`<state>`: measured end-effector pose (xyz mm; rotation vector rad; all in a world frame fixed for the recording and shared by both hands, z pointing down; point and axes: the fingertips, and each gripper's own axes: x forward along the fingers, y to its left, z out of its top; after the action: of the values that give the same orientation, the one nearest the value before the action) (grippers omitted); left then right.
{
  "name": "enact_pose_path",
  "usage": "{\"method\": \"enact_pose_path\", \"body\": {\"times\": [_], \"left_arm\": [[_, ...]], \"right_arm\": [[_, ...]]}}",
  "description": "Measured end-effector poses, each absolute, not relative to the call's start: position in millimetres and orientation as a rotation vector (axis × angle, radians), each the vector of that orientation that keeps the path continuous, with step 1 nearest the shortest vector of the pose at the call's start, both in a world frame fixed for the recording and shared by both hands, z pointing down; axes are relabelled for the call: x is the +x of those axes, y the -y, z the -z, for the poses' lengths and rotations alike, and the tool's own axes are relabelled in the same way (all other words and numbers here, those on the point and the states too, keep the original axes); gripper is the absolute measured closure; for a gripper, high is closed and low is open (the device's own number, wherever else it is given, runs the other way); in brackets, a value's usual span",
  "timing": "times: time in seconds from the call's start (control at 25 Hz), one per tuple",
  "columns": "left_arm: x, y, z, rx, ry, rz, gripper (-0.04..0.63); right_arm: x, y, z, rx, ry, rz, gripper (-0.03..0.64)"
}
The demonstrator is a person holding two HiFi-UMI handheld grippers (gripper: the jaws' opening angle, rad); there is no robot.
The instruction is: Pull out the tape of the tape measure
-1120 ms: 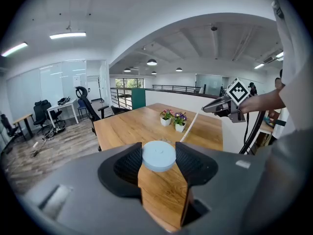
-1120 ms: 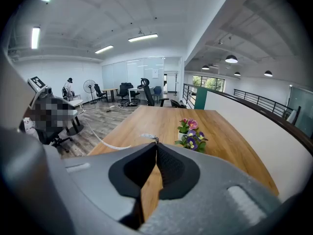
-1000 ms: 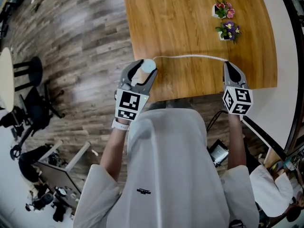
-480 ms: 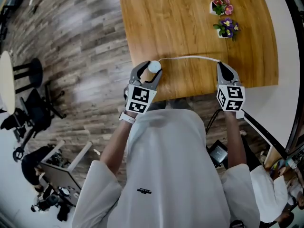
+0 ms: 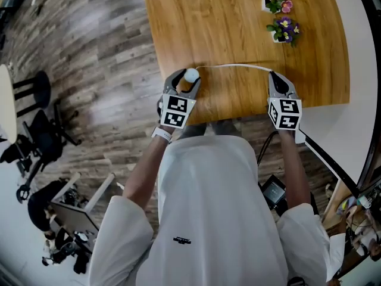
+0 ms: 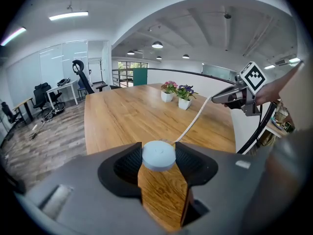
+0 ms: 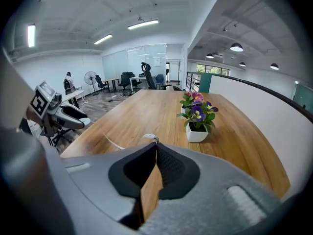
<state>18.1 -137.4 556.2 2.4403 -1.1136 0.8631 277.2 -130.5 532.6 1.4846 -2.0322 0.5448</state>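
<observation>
A round white tape measure sits between the jaws of my left gripper, which is shut on it above the table's near left corner. In the left gripper view the case fills the gap between the pads. A white tape runs in a shallow arc from the case to my right gripper. That gripper is shut on the tape's end, and the metal end tab pokes out past its closed tips. Both grippers hover over the wooden table.
Two small white pots of flowers stand at the table's far right. Beyond its right edge run a white ledge and a black cable. Office chairs stand on the wood floor to the left.
Both grippers have moved forward over the table's near edge and drawn a little closer together. The tape still spans between them.
</observation>
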Motion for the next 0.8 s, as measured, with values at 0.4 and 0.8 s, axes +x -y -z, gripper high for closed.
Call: {"method": "enact_pose_path", "body": {"times": [0.4, 0.8], "left_arm": [[9, 137, -615, 2.338, 1.107, -1.031, 0.358], [18, 131, -643, 2.297, 1.099, -1.069, 0.357]], "right_arm": [[286, 133, -577, 1.463, 1.982, -0.586, 0.607], [288, 129, -630, 1.392, 1.900, -0.686, 0.607]]}}
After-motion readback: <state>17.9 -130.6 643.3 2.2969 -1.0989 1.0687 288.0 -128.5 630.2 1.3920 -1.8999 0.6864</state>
